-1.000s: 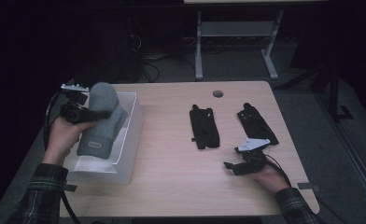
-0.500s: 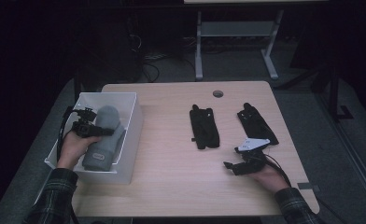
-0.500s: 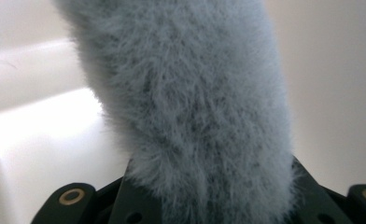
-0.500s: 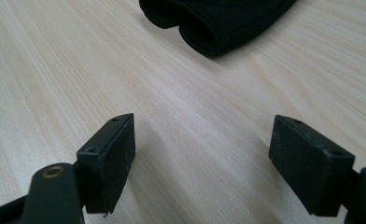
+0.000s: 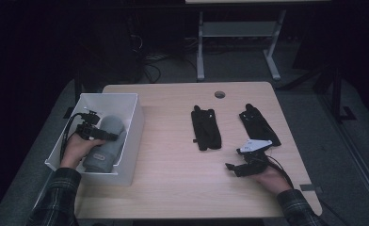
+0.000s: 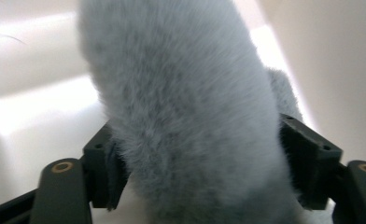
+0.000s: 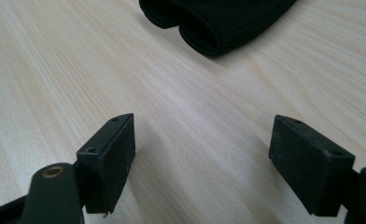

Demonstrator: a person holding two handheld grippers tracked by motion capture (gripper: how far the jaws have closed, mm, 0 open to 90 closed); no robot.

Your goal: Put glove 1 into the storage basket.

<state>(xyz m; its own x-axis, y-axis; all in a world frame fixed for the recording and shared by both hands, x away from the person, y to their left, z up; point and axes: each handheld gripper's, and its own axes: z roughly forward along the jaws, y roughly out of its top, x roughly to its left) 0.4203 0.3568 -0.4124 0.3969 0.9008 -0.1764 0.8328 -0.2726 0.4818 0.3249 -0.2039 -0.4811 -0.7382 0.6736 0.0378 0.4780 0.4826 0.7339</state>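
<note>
meanwhile left tool clamps grey mitten inside bin; right tool gapes.

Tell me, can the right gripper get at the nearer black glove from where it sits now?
Probably yes. The right gripper rests on the table with jaws open, and the black glove lies just ahead with bare wood between them.
</note>
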